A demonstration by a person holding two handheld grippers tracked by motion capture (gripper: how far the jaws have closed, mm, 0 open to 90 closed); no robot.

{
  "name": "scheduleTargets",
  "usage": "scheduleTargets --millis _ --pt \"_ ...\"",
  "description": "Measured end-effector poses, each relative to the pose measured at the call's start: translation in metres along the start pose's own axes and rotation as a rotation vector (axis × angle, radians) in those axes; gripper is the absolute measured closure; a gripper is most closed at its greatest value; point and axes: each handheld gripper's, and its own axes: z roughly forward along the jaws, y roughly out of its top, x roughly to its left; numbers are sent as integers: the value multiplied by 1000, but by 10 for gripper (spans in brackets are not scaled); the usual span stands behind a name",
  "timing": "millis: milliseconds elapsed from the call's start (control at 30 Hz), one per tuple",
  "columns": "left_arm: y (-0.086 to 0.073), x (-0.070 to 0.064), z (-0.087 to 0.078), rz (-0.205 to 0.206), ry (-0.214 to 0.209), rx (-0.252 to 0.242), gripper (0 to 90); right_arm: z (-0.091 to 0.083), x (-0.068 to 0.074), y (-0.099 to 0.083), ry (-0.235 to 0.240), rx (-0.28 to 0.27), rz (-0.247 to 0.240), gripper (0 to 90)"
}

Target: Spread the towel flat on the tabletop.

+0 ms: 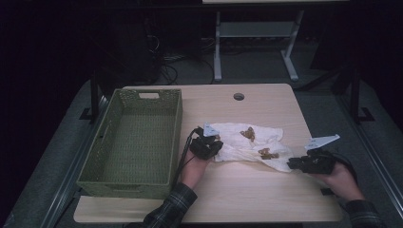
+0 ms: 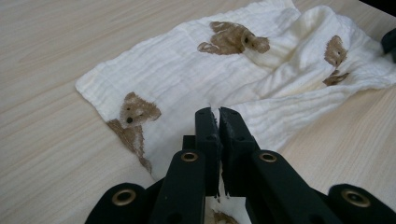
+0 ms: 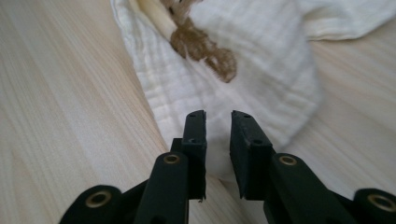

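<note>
Holding the bear-print muslin cloth (image 1: 247,142) at its left end with my left tongs (image 2: 218,114); jaws pressed together with a thin fold of fabric pinched between them, seen in the left gripper view; the cloth lies rumpled on the desk (image 1: 266,194), just right of the green woven basket (image 1: 133,142), which stands empty.

Right tongs (image 3: 218,116) sit at the cloth's right end; jaws a narrow gap apart, cloth edge under and between the tips, not yet clamped as far as I can judge.

Risks, as I read them: left pinch is shallow, only a sliver of muslin, so a pull could slip it free; if I close the right tongs now they may catch a single layer or nothing, and the cloth would hang lopsided; dragging instead of lifting could bunch the fabric against the basket wall.
</note>
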Motion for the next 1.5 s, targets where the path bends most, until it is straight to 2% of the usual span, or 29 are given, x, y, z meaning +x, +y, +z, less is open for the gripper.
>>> scheduleTargets --millis 133,167,300,367,400,467,600,733,933,1000,1033,1200,1267,1467,1500 --pt "0 0 1 1 -1 4 863 -8 -4 -6 -8 -23 -2 695" --pt "0 0 1 0 -2 5 863 -7 -4 -10 14 -9 -5 671" --pt "0 -2 1 2 -5 7 863 0 -1 -10 25 13 -39 656" --pt "0 -2 1 2 -6 9 863 3 0 -9 12 13 -59 726" --pt "0 -2 1 1 -9 10 864 3 1 -8 -3 24 -51 780" --pt "0 -2 0 -2 -19 10 864 2 -1 -9 -8 26 -48 825" --pt "1 -7 -9 -15 -51 6 864 -4 2 -9 4 20 -18 841" --pt "-1 -14 -20 -8 -69 5 864 -12 8 -12 24 -4 -31 841" --pt "-13 -27 -35 -11 -116 11 864 -24 16 -23 33 -25 -46 841" --pt "-15 -29 -37 -12 -118 13 863 -31 19 -29 39 -44 -53 841" --pt "-19 -33 -42 -19 -123 13 863 -34 20 -32 39 -55 -53 841" --pt "-31 -44 -53 -2 -123 41 863 -44 27 -43 59 -71 -53 839" --pt "-37 -48 -55 10 -119 58 863 -45 31 -47 67 -68 -56 839" --pt "-53 -57 -61 13 -118 102 859 -42 41 -54 99 -40 -64 833" --pt "-54 -58 -61 10 -118 106 844 -41 43 -55 98 -32 -77 804"
